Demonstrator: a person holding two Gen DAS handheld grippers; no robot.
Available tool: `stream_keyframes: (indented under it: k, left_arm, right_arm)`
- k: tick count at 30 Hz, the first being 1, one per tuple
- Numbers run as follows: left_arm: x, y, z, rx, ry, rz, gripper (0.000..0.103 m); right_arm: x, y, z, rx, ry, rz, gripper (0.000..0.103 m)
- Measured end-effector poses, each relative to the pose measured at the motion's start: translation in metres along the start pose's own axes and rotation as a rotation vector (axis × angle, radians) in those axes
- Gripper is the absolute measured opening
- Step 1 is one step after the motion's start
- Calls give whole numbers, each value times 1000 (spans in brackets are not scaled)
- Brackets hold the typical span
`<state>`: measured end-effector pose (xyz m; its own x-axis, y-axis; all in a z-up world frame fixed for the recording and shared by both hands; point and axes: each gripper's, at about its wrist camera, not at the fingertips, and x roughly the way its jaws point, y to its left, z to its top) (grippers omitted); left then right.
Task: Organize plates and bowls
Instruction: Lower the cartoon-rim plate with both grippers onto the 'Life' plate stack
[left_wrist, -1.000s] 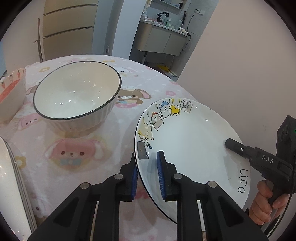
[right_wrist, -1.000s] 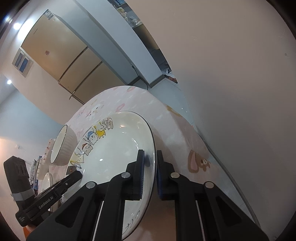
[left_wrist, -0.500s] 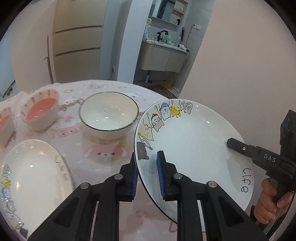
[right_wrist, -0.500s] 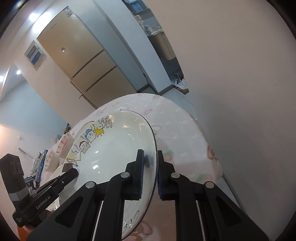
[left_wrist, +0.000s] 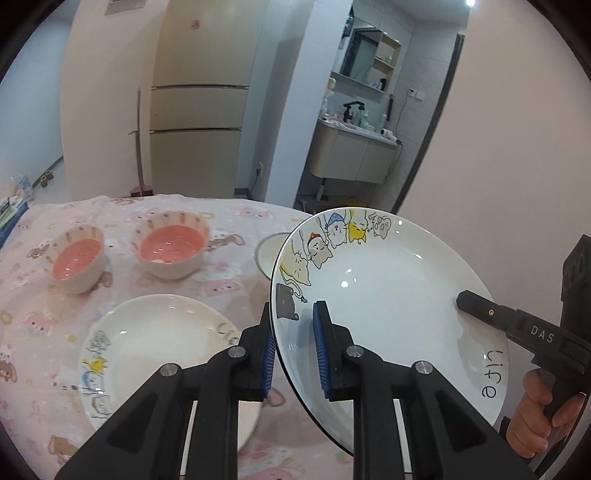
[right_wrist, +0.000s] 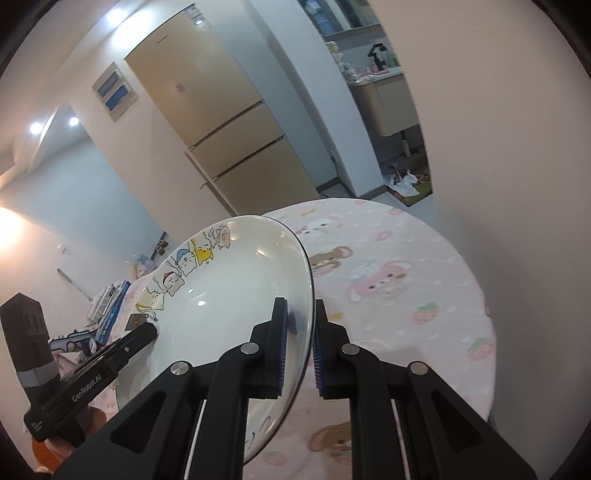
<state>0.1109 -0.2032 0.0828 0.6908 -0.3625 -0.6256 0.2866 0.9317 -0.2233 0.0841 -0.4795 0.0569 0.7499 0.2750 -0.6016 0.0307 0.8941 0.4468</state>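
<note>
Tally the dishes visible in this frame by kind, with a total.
Cartoon-cat plates: 2, one held in the air, one on the table
Pink-lined bowls: 2, left and right
White bowl, mostly hidden behind the held plate: 1
Total: 5

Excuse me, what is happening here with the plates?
A person holds a white cartoon-cat plate tilted above the table, gripped at opposite rims by the left gripper and the right gripper. On the pink animal-print tablecloth lie a second white cartoon plate and two pink-lined bowls; a white bowl shows behind the held plate.
</note>
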Motion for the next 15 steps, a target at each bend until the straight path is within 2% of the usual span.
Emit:
stream_keyframes:
  k: [10, 15]
  left_arm:
    - [-52, 59, 0, -21, -67, 86, 21]
    - [-74, 95, -3, -64, -90, 125, 21]
  right_arm:
    - [18, 69, -12, -89, 31, 58, 13]
    - [28, 105, -20, -132, 36, 91, 13]
